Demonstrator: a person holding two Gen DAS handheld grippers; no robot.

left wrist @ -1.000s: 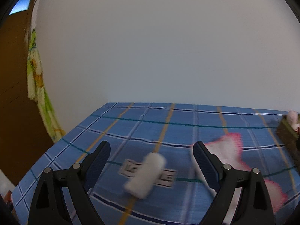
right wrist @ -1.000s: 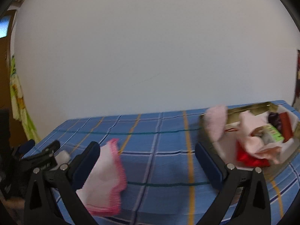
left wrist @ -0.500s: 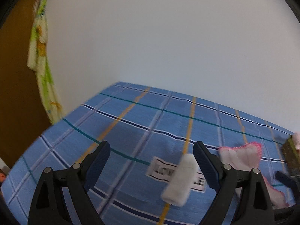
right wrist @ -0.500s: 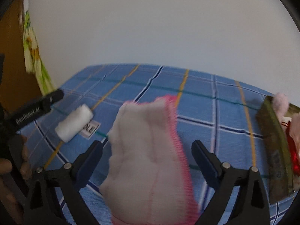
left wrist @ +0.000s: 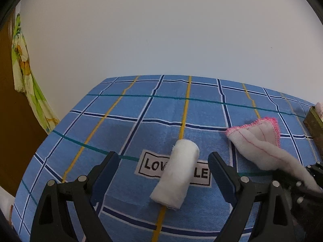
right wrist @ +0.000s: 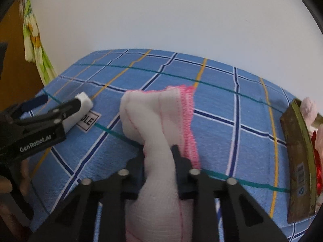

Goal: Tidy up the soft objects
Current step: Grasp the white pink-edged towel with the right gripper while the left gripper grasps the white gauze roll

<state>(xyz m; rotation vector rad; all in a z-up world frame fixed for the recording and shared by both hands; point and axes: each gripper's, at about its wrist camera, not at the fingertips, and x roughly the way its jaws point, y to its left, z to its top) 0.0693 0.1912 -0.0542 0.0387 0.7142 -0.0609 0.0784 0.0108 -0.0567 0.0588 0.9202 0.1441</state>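
Overhead-forward views, both wrists. Blue plaid cloth with yellow, green and navy stripes (left wrist: 141,109) spread over flat surface; plain white wall (left wrist: 161,30) behind; brown wooden door (left wrist: 8,121) at left with yellow-green floral fabric (left wrist: 24,76) hanging beside it. Olive-gold open box (right wrist: 298,161) at right edge of cloth, holding pink and red soft items, details too small to tell.

Left gripper (left wrist: 163,171) spread wide, nothing between jaws touching them. Small rolled white towel (left wrist: 177,173) lying on cloth between the two fingers, tilted, apart from both pads.

Right gripper (right wrist: 159,155) closed narrow on white fluffy cloth with pink stitched edge (right wrist: 159,117); cloth bunched between the jaws, far end draped on plaid surface, near end trailing back toward camera.

Printed label on cloth under roll, partly covered: "LOV…LE" legible. "GenRobot.AI" readable on side of left gripper in right wrist view.
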